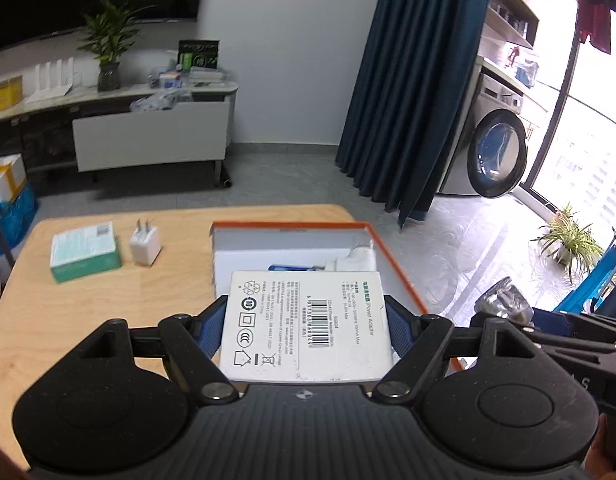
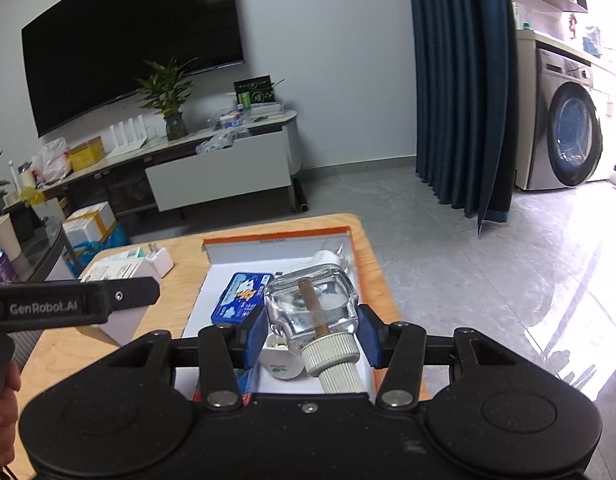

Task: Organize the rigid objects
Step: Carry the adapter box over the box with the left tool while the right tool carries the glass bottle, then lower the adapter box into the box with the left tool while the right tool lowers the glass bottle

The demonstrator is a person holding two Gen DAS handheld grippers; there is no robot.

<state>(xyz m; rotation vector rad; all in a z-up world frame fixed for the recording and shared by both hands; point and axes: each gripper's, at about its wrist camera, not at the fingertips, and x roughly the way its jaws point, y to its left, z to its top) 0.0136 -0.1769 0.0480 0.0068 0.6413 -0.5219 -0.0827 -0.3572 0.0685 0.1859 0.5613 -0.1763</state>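
Left hand-held gripper clamps the white adapter box mid-frame over the orange-rimmed tray — right hand-held gripper squeezes a glass bottle, lower centre.

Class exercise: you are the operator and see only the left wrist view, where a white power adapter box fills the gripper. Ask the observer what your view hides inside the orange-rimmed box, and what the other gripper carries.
Operator: What lies in the tray behind my carton?
Observer: A blue tin with a cartoon print lies flat near the orange-rimmed box's left wall.
Operator: What does the right gripper carry?
Observer: The right gripper is clamped on a clear glass bottle with a ribbed white cap, held over the box.
Operator: Anything below the bottle?
Observer: A small white pot with a green mark sits under it.
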